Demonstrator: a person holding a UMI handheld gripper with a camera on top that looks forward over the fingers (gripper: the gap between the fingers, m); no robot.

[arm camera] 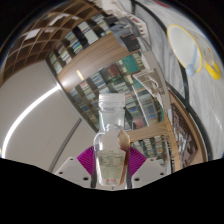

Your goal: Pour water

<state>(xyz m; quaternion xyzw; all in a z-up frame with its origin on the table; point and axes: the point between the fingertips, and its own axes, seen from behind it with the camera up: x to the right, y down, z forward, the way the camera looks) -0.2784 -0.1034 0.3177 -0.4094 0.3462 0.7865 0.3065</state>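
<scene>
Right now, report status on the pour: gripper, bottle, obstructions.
Gripper shut on clear bottle, held upright. Glass pitcher just beyond, handle visible. Nothing between them.

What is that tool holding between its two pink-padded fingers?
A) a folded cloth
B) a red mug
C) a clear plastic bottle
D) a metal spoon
C: a clear plastic bottle with a pale cap stands upright between the tool's fingers, whose pink pads press on its lower part from both sides.
</scene>
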